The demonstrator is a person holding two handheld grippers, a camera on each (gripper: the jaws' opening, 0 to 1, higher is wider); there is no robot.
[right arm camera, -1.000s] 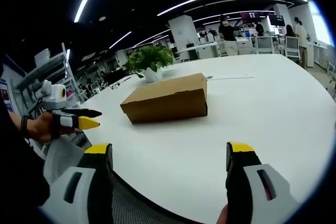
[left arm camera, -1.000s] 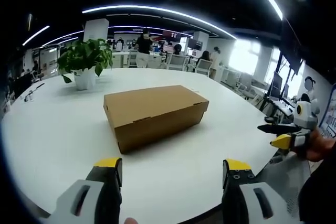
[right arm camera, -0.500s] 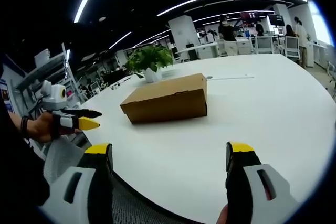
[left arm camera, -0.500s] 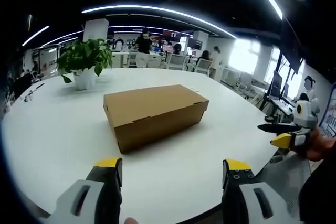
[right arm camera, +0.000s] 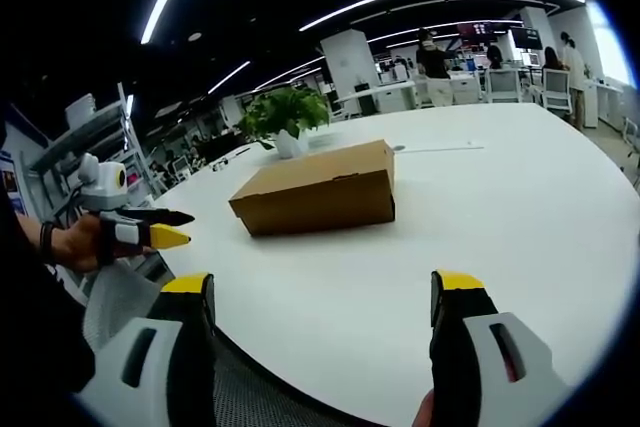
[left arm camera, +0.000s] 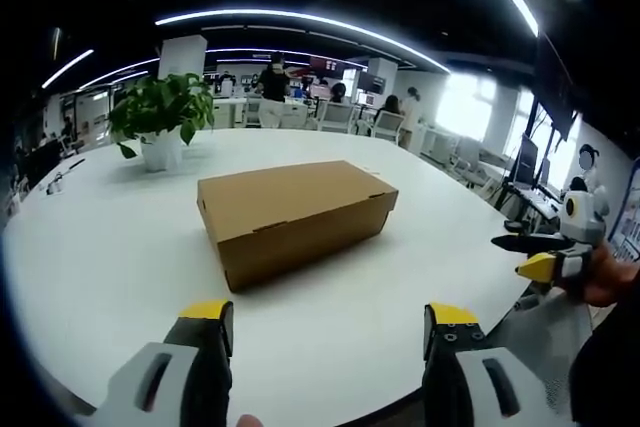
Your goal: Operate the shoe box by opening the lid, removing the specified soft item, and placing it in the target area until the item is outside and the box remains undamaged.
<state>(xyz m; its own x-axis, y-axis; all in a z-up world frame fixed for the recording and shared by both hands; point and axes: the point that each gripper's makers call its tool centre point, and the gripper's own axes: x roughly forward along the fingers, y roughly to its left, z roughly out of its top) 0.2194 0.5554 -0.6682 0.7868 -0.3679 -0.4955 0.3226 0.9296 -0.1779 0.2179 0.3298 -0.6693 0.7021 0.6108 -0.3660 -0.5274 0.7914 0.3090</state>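
Closed shoe box (left arm camera: 293,215) of plain brown corrugated cardboard, rectangular with a tuck-in lid, resting mid-way across the smooth white table (left arm camera: 90,257), well apart from both tools and near a potted plant (left arm camera: 160,119). Left gripper (left arm camera: 325,322) and right gripper (right arm camera: 320,292) held short of the table edge, yellow-tipped jaws spread wide, clamped on nothing. Risk, as a judgement: thin lid flaps creased or torn if pried at one corner or pinched hard; light box prone to sliding on the slick top unless braced.

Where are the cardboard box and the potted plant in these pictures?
cardboard box (left arm camera: 290,192): left gripper view, on its closed lid.
potted plant (left arm camera: 160,107): left gripper view, on its green leaves.
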